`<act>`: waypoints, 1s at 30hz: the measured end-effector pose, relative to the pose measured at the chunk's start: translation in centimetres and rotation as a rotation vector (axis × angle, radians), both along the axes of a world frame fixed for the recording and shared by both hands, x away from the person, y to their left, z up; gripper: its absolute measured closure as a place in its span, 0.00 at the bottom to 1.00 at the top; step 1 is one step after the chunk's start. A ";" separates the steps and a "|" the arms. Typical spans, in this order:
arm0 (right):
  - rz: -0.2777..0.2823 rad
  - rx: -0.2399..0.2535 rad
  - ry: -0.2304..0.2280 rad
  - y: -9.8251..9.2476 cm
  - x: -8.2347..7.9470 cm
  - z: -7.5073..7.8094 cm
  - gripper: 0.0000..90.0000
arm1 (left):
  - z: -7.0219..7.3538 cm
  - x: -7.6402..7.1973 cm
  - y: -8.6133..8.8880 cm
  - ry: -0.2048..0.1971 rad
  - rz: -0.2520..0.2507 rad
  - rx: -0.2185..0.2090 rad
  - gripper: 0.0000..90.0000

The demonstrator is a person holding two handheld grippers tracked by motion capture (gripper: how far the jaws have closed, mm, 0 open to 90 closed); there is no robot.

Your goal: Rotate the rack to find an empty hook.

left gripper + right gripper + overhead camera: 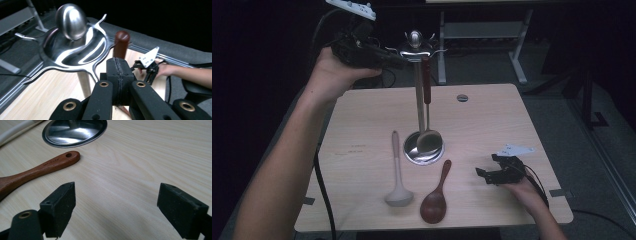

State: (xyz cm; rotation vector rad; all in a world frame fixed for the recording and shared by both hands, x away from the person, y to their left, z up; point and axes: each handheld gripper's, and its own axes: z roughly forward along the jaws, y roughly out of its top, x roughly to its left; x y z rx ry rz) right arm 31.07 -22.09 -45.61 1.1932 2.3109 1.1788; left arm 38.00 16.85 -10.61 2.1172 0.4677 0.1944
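A metal utensil stand [414, 47] rises from its round base [411, 151] at the table's middle. From one of its hooks hangs a ladle with a brown handle [427, 85] and a metal bowl [428, 141]. My left gripper [399, 61] is held high beside the stand's top, shut, its pads [113, 72] pressed together just short of the brown handle's end [121, 43]; nothing shows between them. On the table lie a pale ladle [397, 180] and a wooden spoon [437, 195]. My right gripper [116, 195] rests open on the table, right of the wooden spoon [37, 171].
The light wooden table [492, 120] has a round cable hole [462, 98] at the back. Behind it stands a white desk frame [482, 30] on a dark floor. The stand's hooked top plate [72, 50] spreads close in front of my left gripper. Cables trail from both grippers.
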 end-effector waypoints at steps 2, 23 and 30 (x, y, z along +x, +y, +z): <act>0.001 0.000 0.000 0.0 0.0 0.0 0.17 | -0.1 0.1 0.1 0.000 -0.004 -0.005 1.00; -0.005 -0.002 0.006 -0.1 0.1 -0.1 0.17 | -0.3 1.3 2.2 -0.052 0.130 0.037 1.00; -0.002 -0.003 0.007 0.0 0.1 -0.1 0.17 | -0.4 2.3 2.5 -0.053 0.172 0.020 1.00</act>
